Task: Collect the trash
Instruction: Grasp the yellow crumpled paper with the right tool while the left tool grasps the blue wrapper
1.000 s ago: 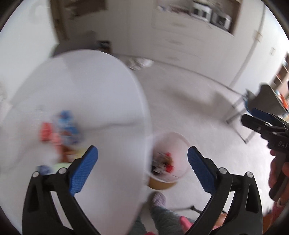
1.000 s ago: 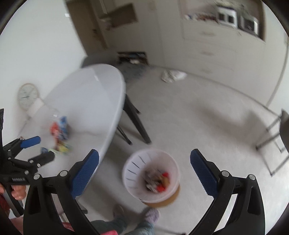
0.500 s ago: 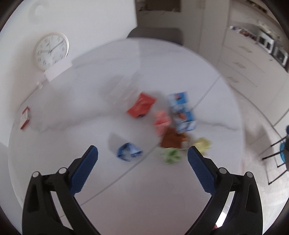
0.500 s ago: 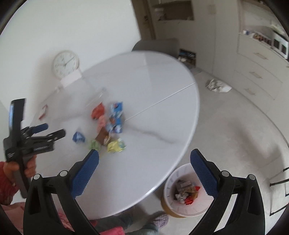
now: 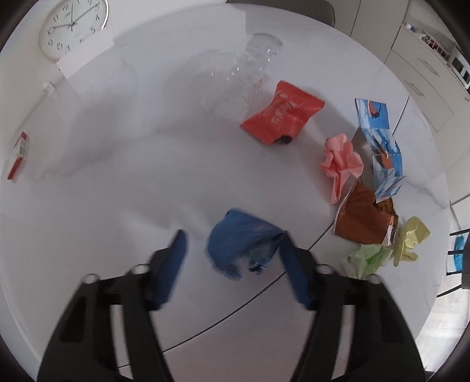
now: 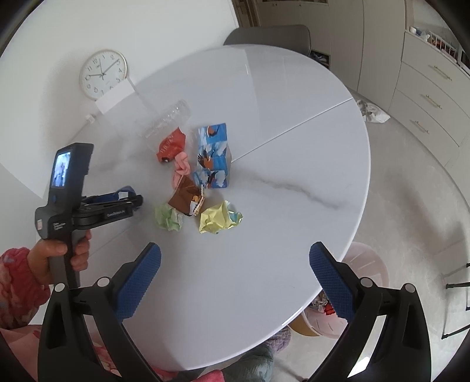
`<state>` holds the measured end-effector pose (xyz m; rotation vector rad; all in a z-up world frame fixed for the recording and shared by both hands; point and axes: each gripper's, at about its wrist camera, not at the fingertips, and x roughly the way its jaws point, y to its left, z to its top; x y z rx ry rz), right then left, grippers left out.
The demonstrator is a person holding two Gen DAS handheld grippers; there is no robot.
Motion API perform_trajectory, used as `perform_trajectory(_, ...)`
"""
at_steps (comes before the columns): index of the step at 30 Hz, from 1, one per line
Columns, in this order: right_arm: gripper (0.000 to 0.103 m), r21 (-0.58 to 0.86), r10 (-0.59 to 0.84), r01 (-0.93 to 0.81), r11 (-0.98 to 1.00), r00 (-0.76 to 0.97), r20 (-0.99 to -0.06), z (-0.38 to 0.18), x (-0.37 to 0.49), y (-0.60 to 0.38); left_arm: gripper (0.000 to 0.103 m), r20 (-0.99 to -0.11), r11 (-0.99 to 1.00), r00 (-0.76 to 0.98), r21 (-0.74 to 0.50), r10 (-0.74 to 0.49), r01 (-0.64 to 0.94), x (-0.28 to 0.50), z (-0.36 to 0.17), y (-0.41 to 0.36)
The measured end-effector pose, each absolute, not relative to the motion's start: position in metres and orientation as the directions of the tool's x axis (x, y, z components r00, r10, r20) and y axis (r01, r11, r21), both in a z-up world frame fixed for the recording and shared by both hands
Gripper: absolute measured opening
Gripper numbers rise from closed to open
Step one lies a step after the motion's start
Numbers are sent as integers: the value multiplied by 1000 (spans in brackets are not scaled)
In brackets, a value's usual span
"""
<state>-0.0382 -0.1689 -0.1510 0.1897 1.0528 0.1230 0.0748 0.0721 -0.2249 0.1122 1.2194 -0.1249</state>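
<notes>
A crumpled blue wrapper (image 5: 243,244) lies on the white round table (image 5: 147,176) between the fingers of my left gripper (image 5: 232,255), whose jaws are open but narrowing around it. Further right lie a red packet (image 5: 282,114), a pink paper ball (image 5: 340,164), a blue bird-print carton (image 5: 382,147), a brown wrapper (image 5: 364,217), and green (image 5: 367,258) and yellow (image 5: 409,239) paper balls. My right gripper (image 6: 235,270) is open and empty above the table's near part. The left gripper (image 6: 117,202) shows there beside the trash pile (image 6: 194,179). The pink-white bin (image 6: 346,296) stands below the table edge.
A clear crushed plastic bottle (image 5: 243,76) lies at the back of the table. A wall clock (image 5: 73,26) leans behind it, and a small red box (image 5: 19,155) sits at the left edge. Cabinets (image 6: 426,97) and a grey chair (image 6: 270,35) stand beyond.
Both grippers swung from over the bin back to the table. My left gripper came down over the blue wrapper and its jaws narrowed around it.
</notes>
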Motion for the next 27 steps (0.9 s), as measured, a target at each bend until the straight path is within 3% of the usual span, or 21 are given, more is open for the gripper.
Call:
perform_trajectory(4, 100, 209, 203, -38, 977, 457, -866, -168, -20, -157, 29, -947, 989, 316, -17, -63, 144, 74, -231, 79)
perform_trajectory(5, 100, 202, 201, -48, 978, 452, -869, -172, -15, -154, 27, -948, 990, 311, -28, -70, 139, 74, -231, 81)
perform_trajectory(11, 100, 150, 177, -96, 984, 424, -888, -201, 20, -135, 24, -934, 990, 341, -60, -102, 130, 64, -214, 94)
perform_trajectory(17, 89, 100, 147, -138, 985, 386, -911, -223, 41, -119, 23, -911, 986, 384, -106, -147, 127, 56, -192, 109)
perform_trajectory(20, 74, 95, 144, -148, 984, 361, -921, -231, 45, -114, 23, -909, 986, 389, -109, -152, 130, 55, -187, 111)
perform_trajectory(22, 58, 96, 143, -148, 984, 352, -925, -233, 46, -113, 21, -908, 984, 389, -114, -159, 135, 50, -187, 113)
perform_trajectory(27, 49, 112, 154, -133, 985, 364, -919, -228, 45, -116, 19, -898, 979, 404, -113, -173, 168, 46, -173, 106)
